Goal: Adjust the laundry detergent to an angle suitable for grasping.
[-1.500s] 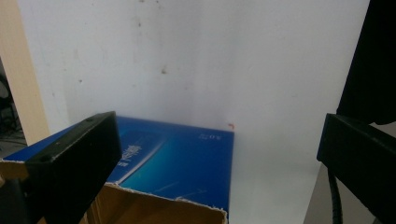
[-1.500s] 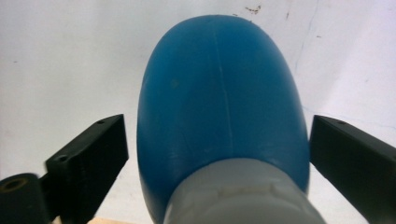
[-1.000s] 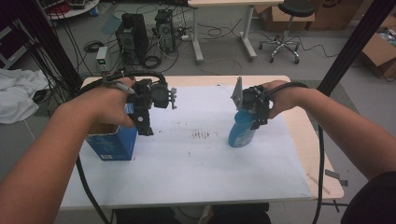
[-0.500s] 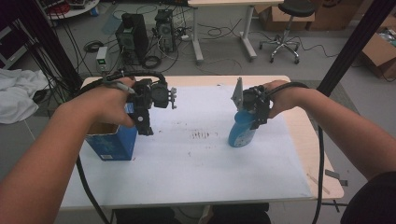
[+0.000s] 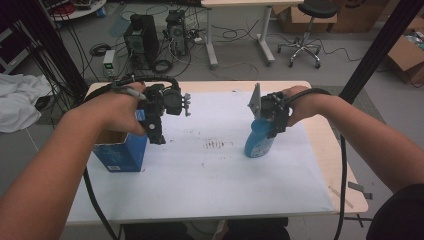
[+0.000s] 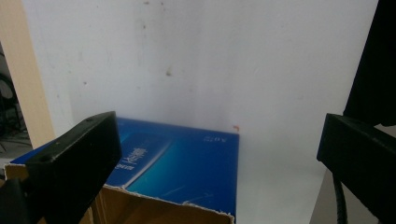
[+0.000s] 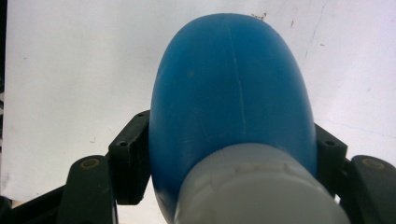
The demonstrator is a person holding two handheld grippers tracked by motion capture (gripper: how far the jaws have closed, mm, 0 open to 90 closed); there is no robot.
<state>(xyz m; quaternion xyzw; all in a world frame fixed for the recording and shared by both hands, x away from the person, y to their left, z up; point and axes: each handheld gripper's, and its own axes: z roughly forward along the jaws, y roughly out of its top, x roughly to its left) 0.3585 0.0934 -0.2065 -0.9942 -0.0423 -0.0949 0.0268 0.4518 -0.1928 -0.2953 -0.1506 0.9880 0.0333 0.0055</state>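
A blue plastic bottle [image 5: 258, 144] with a grey cap stands upright on the white table sheet [image 5: 210, 185] at the right. My right gripper [image 5: 272, 126] comes down over its top. Its jaws have just been closing, and in the right gripper view both pads press the bottle [image 7: 233, 93] at its shoulder, one on each side. At the left stands an open blue cardboard box [image 5: 120, 152]. My left gripper [image 5: 155, 134] hovers over the box's right edge, jaws wide apart and nothing between them. In the left gripper view the box [image 6: 182, 163] lies below the open gripper [image 6: 219, 140].
A patch of small dark marks [image 5: 215, 145] sits mid-sheet between box and bottle. The table's wooden rim [image 5: 325, 145] shows along the right and far edges. Beyond the table are computer towers [image 5: 142, 35], floor cables and an office chair [image 5: 305, 20].
The right gripper's jaws have drawn in against the blue bottle. Both hands, the bottle and the box stay where they were.
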